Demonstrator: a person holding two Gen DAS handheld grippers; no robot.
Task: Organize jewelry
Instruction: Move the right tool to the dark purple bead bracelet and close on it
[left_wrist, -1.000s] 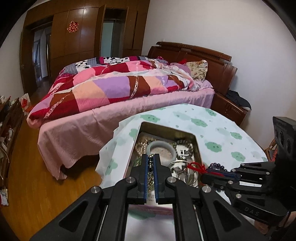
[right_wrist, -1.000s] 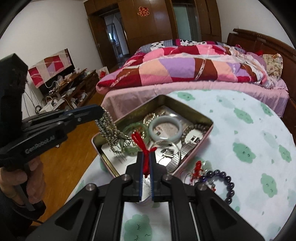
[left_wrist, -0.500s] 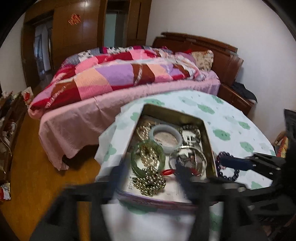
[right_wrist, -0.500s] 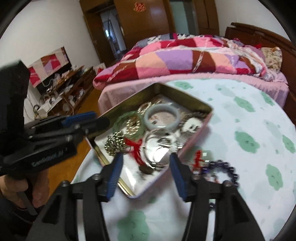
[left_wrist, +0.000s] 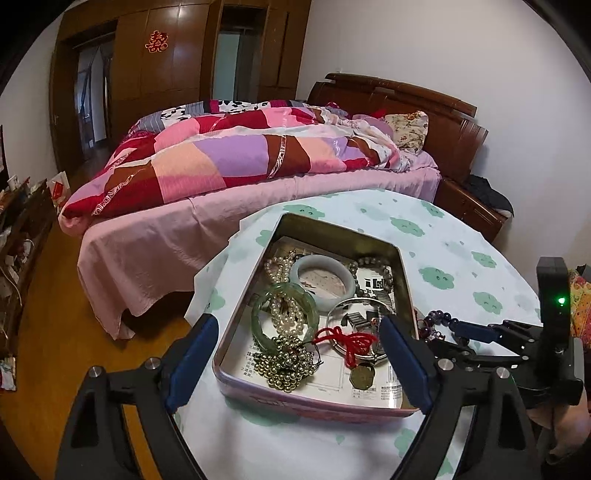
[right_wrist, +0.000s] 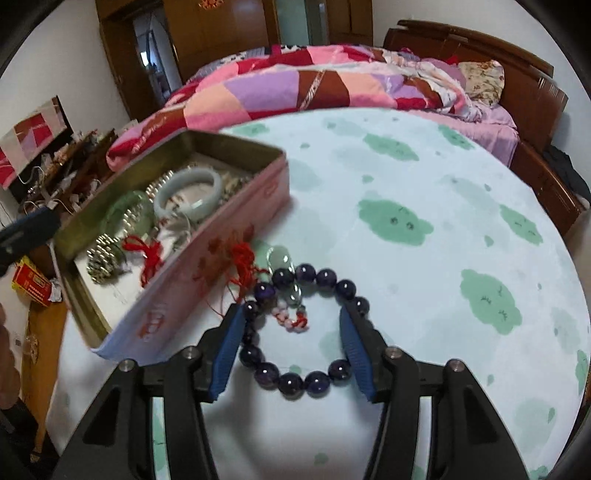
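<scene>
- While hovering over the purple bead bracelet (right_wrist: 301, 332) lying on the tablecloth (right_wrist: 424, 192) just beside the tin (right_wrist: 207, 266), right gripper (right_wrist: 291, 349) half open, nothing pinched yet, bracelet loop sitting between the two pads.
- Left gripper (left_wrist: 295, 363) spread as wide as it goes and empty, parked over the near end of the tin.
- Already in the tin: pale jade bangle (left_wrist: 320, 282), green bangle (left_wrist: 284, 314), pearl strand (left_wrist: 286, 310), metallic bead cluster (left_wrist: 284, 363), red cord charm (left_wrist: 347, 341).
- Probably best to come straight down and close on one side of the bead ring, not across the whole loop.
- Worth watching the red tassel pendant (right_wrist: 266, 266) tangled up against the bracelet, touching it; could easily tag along on the lift.
- Then up and over the tin's wall, drop into a bare patch.
- Writing: printed paper lining the tin floor, too small to read. Red double-happiness cutout (left_wrist: 157, 41) on the wardrobe door.
</scene>
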